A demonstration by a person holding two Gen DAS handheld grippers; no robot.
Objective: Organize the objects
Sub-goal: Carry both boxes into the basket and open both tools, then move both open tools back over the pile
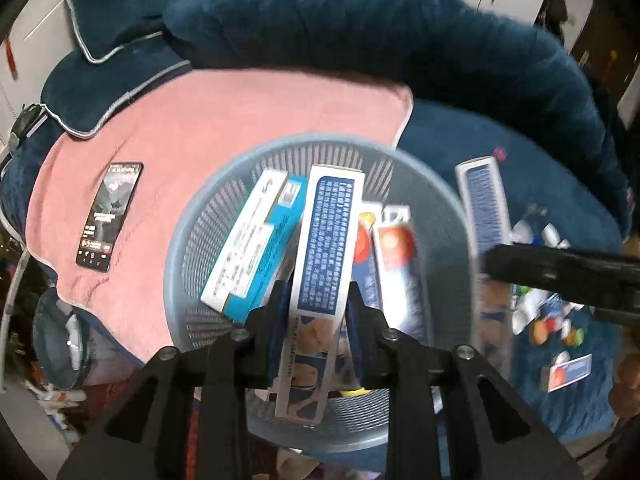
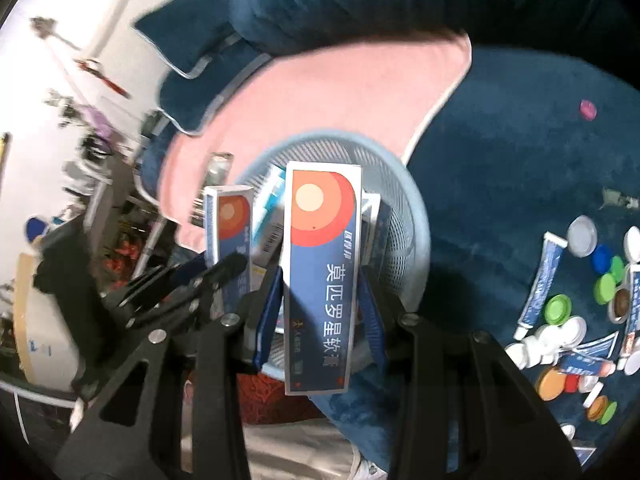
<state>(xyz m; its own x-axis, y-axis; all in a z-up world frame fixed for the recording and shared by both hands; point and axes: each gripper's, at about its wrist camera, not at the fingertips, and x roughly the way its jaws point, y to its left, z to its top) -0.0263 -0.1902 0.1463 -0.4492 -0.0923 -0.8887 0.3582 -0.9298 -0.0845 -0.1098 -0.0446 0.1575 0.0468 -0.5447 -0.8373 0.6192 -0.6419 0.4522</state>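
The left gripper (image 1: 316,300) hangs above the round pale-blue slatted plastic basket (image 1: 192,240), its jaws set narrowly either side of a long white carton with a blue printed panel (image 1: 326,236). That carton already reaches down into the basket, and whether the pads press it or have let go I cannot tell. Inside the basket, at about ten o'clock from it, leans a white and teal carton (image 1: 256,244); at about three o'clock stand cartons with orange discs (image 1: 396,248).

The right gripper (image 2: 320,300) has its jaws closed on a long navy carton with a red-orange sun disc and white Chinese lettering (image 2: 320,264), held upright over the basket's near rim.

The basket sits on a dark blue plush bed cover (image 2: 520,160), partly on a pink towel (image 1: 200,120) where a black smartphone (image 1: 110,216) lies at nine o'clock from the basket. A heap of coloured bottle caps and ointment tubes (image 2: 568,312) waits at four o'clock in the right wrist view.

The risks, as I judge them: both grippers crowd the same opening, so they could knock together. The basket is light on soft bedding and could tip if a carton catches its rim. Leaning cartons may block the sun-disc carton from dropping cleanly.
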